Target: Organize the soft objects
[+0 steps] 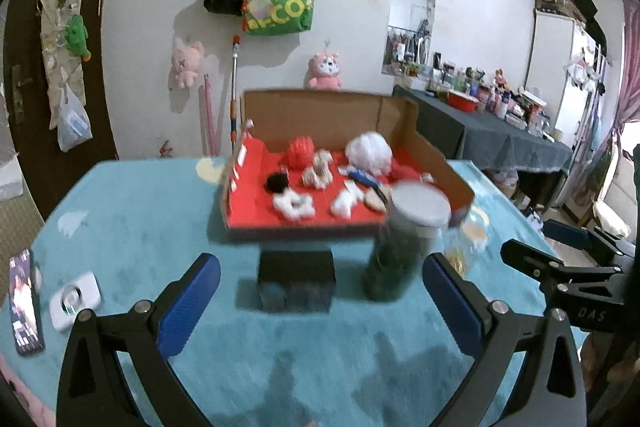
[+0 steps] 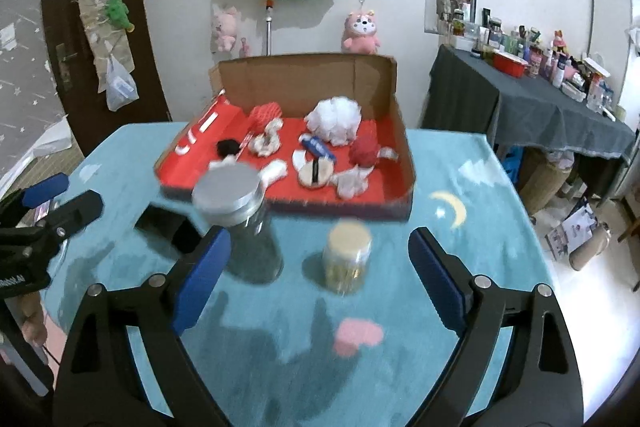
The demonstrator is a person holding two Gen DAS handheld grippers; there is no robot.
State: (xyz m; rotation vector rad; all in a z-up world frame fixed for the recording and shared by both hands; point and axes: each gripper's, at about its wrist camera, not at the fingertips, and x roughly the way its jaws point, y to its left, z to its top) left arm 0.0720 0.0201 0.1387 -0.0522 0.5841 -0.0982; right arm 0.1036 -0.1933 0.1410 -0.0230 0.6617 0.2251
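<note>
Left gripper [image 1: 321, 301]: black frame with ribbed blue pads, jaws spread wide, nothing between the pads; it hangs above the teal plush tablecloth [image 1: 140, 227]. Right gripper [image 2: 318, 277]: same build, jaws likewise wide apart and empty, no earlier view being given to compare. Each gripper appears at the edge of the other's view.

Just beyond the left gripper's pads stands a small black box [image 1: 296, 277] with a glossy front. To its right is a tall dark glass jar [image 1: 400, 251] with a flat grey screw lid, its contents dark and greenish, blurred. Beside that, in the right wrist view, is a shorter clear jar [image 2: 346, 257] with a pale yellow lid and yellowish contents too blurred to name.

Behind the jars lies a shallow cardboard box [image 1: 436, 163], brown outside, red inside, its back flap upright. In it lie the soft objects: a white mesh bath pouf [image 2: 334, 119], a red knitted ball [image 2: 365, 150], a red ribbed piece [image 2: 265, 115], a black fuzzy pompom [image 2: 228, 147], a white fluffy scrunchie [image 1: 293, 205], a blue-and-white strip [image 2: 318, 147], a round tan pad [image 2: 316, 171], and several crumpled white cloth pieces.

At the table's left edge lie a smartphone [image 1: 25, 303], screen lit, and a white square device [image 1: 75, 301].
</note>
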